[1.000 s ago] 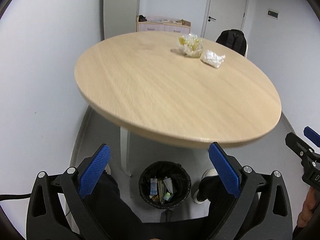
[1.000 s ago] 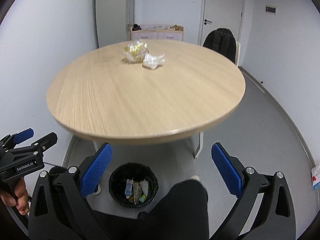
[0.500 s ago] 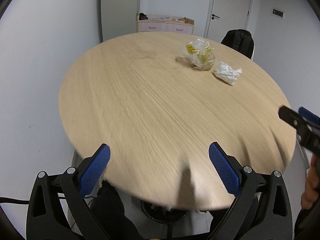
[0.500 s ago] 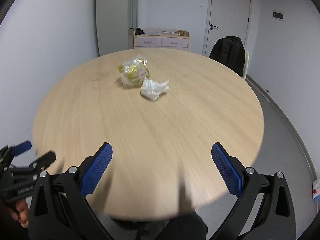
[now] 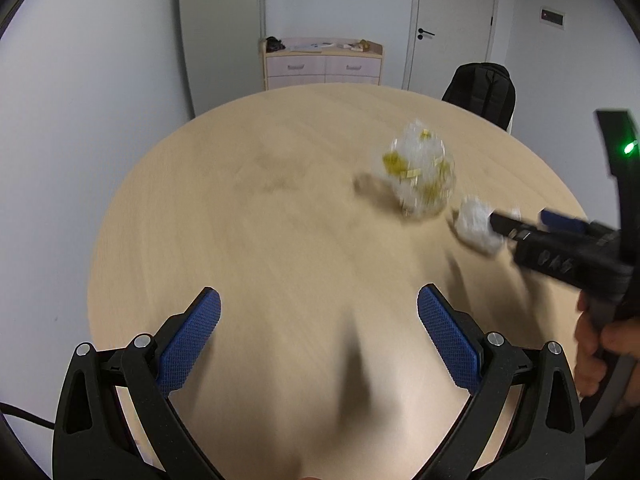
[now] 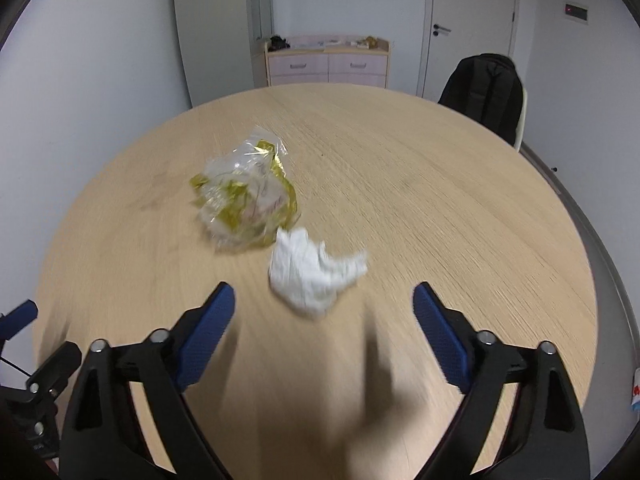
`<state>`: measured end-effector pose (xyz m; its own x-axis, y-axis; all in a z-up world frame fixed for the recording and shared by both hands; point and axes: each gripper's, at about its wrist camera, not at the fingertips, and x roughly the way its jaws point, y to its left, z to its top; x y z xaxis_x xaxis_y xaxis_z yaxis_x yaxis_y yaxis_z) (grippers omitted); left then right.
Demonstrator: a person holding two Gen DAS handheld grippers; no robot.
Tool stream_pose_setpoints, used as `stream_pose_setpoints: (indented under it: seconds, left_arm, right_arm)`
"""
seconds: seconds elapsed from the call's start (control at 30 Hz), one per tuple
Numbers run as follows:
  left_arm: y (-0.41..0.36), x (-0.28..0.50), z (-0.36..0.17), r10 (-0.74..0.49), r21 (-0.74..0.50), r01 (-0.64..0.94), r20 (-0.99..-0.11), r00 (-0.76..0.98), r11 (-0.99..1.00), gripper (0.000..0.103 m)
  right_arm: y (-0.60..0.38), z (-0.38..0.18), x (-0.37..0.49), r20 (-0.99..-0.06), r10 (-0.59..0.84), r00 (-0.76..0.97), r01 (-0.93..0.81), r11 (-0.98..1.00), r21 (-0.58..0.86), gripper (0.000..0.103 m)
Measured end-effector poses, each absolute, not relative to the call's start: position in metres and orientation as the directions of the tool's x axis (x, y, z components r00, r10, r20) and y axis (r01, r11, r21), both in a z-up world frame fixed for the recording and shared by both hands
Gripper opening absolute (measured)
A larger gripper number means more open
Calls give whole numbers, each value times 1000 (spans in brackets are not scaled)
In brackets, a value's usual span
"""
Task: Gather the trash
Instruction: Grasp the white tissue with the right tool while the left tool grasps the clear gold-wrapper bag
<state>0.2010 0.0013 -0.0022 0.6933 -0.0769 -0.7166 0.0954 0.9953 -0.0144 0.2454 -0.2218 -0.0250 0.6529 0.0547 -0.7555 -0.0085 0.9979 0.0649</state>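
Left view: hovering over the near table (image 5: 248,240) edge with left gripper (image 5: 319,312) spread wide, nothing between the pads. Lying far right: wrapper (image 5: 420,176), then tissue (image 5: 476,226), right gripper (image 5: 520,226) reaching it from the right.

Right view: tissue (image 6: 312,272) lying just beyond the right gripper (image 6: 324,312), jaws just narrowing yet parted and not touching it; wrapper (image 6: 248,204) far left, touching the tissue. Print on wrapper too blurred for reading.

Bin under the table, seen a second ago, now hidden.
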Motion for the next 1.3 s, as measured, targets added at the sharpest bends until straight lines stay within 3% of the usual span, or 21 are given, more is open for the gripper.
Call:
stream_pose_setpoints:
  seconds: [0.23, 0.3, 0.37, 0.43, 0.67, 0.87, 1.13, 1.17, 1.3]
  left_arm:
    - [-22, 256, 5, -109, -41, 115, -723, 683, 992, 97]
    - [-32, 270, 6, -121, -53, 121, -725, 678, 991, 97]
    - [-41, 282, 5, -141, -74, 127, -729, 670, 989, 97]
    - [-49, 291, 2, -154, -91, 128, -730, 666, 988, 97]
    - [-81, 319, -1, -169, -127, 112, -719, 674, 986, 97]
    - [-104, 336, -14, -112, -72, 88, -737, 667, 994, 96]
    - [-110, 346, -30, -87, -66, 57, -759, 645, 996, 76]
    - [-110, 346, -32, -91, -74, 54, -763, 640, 996, 67]
    - [-108, 341, -36, -121, -112, 53, -774, 621, 992, 50]
  right_arm:
    - [-221, -46, 287, -816, 82, 572, -30, 996, 79, 50]
    - [-224, -49, 292, -824, 103, 556, -48, 995, 91, 38]
    - [-228, -52, 292, -827, 116, 550, -58, 993, 101, 15]
    - [-237, -51, 289, -823, 121, 555, -55, 993, 109, 8]
    - [-269, -44, 276, -805, 97, 586, -27, 995, 100, 6]
    - [-290, -43, 270, -800, 73, 596, -8, 996, 85, 6]
    - [-303, -44, 262, -797, 73, 599, 5, 995, 95, 6]
    - [-304, -43, 261, -795, 76, 602, 5, 995, 98, 6]
    - [-303, -43, 256, -790, 78, 608, 8, 995, 104, 6]
